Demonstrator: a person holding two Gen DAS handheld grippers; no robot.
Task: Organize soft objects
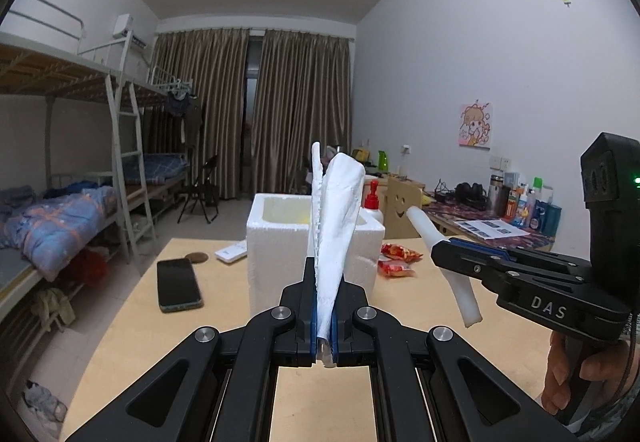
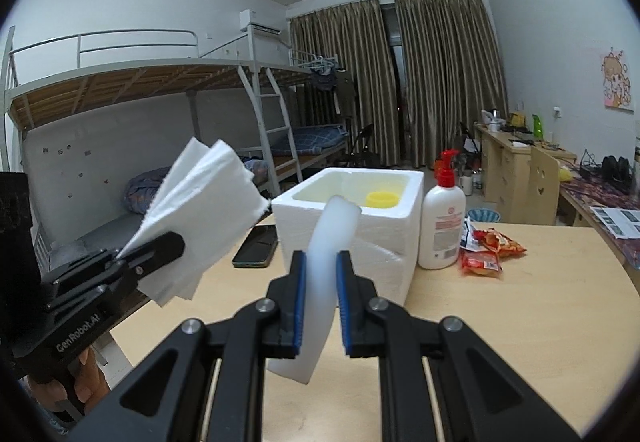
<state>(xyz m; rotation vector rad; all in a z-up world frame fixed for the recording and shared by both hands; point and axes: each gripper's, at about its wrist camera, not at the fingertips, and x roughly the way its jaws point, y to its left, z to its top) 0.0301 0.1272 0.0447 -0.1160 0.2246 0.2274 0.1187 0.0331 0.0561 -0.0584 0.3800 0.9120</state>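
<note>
My left gripper (image 1: 324, 266) is shut on a folded white paper tissue (image 1: 335, 218), held upright above the table; the tissue also shows in the right wrist view (image 2: 200, 210). My right gripper (image 2: 321, 256) is shut on a curved white foam strip (image 2: 320, 270), also seen in the left wrist view (image 1: 444, 262) at the right. An open white styrofoam box (image 2: 384, 234) stands on the table just beyond both grippers, with a yellow round object (image 2: 383, 199) inside. The box also shows in the left wrist view (image 1: 276, 242).
A wooden table (image 2: 540, 322) holds a black phone (image 1: 178, 284), a white lotion bottle with a red pump (image 2: 442, 218), red snack packets (image 2: 486, 250), a small white box (image 1: 232, 253) and a brown disc (image 1: 196, 257). Bunk beds stand left, a cluttered desk right.
</note>
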